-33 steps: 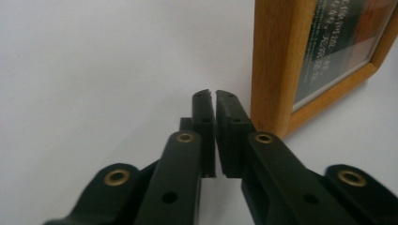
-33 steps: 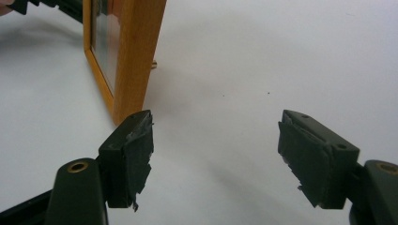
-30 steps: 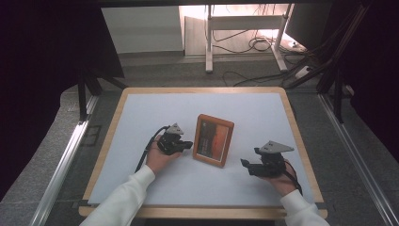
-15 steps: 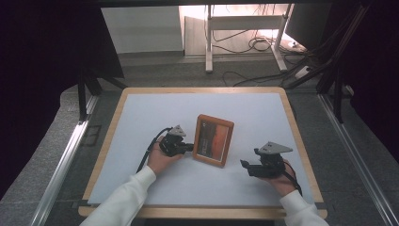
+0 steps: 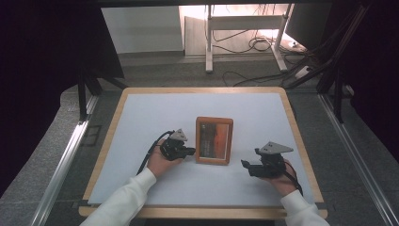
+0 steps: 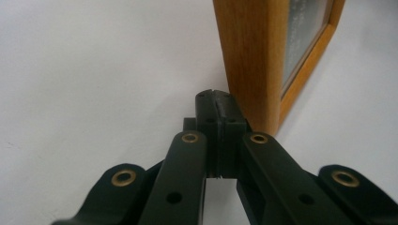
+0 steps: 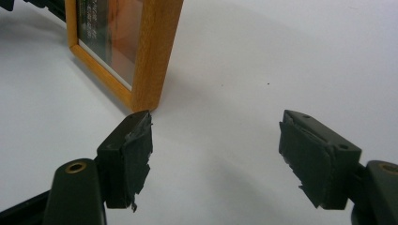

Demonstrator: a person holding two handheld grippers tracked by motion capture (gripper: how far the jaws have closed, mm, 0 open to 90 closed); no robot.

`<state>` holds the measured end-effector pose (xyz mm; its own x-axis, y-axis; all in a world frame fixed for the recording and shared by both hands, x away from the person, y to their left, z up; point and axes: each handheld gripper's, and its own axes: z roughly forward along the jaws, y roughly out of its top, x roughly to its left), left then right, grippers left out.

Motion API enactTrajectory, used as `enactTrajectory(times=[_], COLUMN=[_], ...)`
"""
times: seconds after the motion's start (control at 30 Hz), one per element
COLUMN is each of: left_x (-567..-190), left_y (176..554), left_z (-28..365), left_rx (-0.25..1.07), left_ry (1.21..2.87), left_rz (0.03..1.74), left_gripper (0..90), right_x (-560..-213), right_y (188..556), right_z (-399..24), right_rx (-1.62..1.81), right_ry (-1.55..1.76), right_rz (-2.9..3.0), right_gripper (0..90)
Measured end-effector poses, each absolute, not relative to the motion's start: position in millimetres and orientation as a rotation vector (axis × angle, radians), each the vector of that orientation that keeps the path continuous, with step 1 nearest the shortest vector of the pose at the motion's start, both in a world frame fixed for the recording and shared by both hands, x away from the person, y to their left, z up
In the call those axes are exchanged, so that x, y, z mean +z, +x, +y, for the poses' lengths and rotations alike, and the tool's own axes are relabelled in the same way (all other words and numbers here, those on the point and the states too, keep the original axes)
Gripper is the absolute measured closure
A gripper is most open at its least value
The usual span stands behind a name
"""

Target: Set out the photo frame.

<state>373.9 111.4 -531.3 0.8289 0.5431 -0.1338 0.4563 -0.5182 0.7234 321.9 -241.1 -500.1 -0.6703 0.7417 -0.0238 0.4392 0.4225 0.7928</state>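
I hold one pair of tongs in each hand over the white mat [image 5: 141,122], and the wooden picture frame [image 5: 214,140] lies flat near the middle of it, with its long sides running from twelve to six o'clock. My left gripper [image 5: 188,151] sits at nine o'clock of the frame, and its jaws are pressed together with nothing between them; in the left gripper view the closed tips [image 6: 217,110] are just against the frame's wooden side, low at the mat. My right gripper [image 5: 246,165] waits at about four o'clock of the frame, near but apart from it, and its jaws stand wide apart and empty. In the right gripper view one pad [image 7: 133,145] is just beside the near corner of the frame, and the other pad [image 7: 312,154] is well away over bare mat. I think the danger is this: if I push with the closed left tips, the frame may slide or turn on the smooth mat, because nothing holds it from the other side. Also the torn tape on my right pads may grip the wood badly, so the frame could slip and fall on its glass.
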Motion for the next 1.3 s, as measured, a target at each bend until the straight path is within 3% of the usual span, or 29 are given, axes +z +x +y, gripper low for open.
enactTrajectory(times=[0.83,1.13,1.3], left_x=[-533,-524,-519], left_y=[374,365,355], left_z=[111,135,152], left_rx=[0.126,0.173,0.200], left_ry=[2.208,2.161,2.109], left_rz=[0.729,0.766,0.803], left_gripper=[89.4,88.8,80.1], right_x=[-501,-502,-506], right_y=[323,321,321], right_z=[-249,-247,-250], right_rx=[1.126,1.105,1.090], right_ry=[1.013,1.006,1.019], right_rz=[2.293,2.285,2.275], right_gripper=[25.6,24.8,24.5])
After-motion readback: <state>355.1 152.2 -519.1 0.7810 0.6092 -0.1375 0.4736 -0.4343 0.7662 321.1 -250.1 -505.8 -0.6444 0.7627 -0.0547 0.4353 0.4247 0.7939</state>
